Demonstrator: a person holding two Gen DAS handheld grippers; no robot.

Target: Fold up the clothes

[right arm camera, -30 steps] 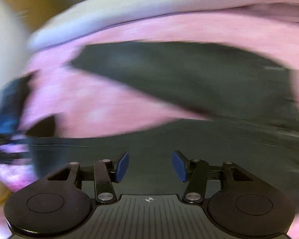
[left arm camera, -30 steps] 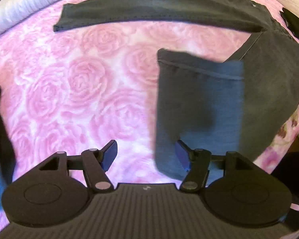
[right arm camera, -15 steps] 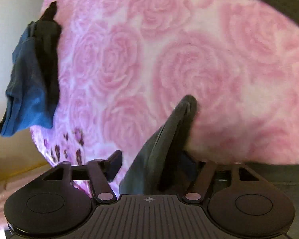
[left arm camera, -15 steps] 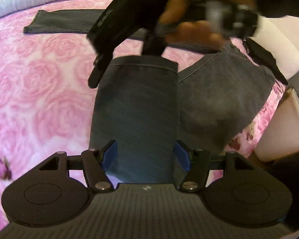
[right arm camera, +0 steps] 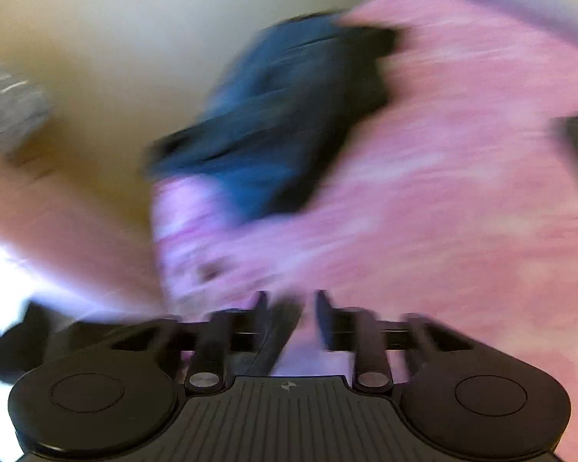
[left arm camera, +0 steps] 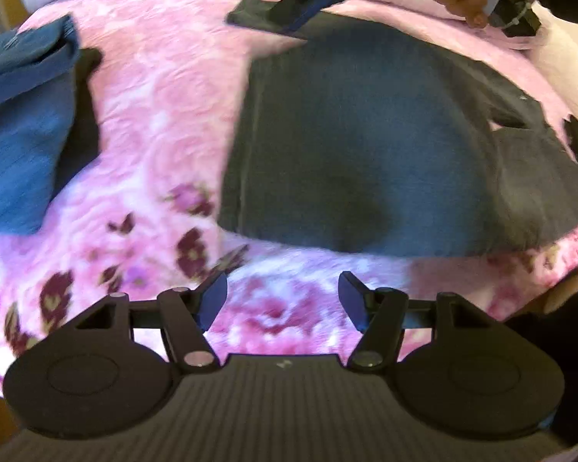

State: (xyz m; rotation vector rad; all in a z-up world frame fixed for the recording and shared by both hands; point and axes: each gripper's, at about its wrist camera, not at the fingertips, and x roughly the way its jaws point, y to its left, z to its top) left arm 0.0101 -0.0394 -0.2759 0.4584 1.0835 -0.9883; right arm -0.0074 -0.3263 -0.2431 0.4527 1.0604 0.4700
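Blurring right claw (right arm camera: 289,308), grip unclear, trousers (left arm camera: 366,134) smeared

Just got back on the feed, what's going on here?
A person is folding dark trousers on a pink bedspread. The left tongs hang open and empty over the near edge. The right tongs reach to the trousers' far end; that wrist view is blurred, so their grip is unclear. A folded blue garment lies to the left.

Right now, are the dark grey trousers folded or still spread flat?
Partly folded: the dark grey trousers lie doubled into a broad block on the pink quilt, one leg end at the right tongs.
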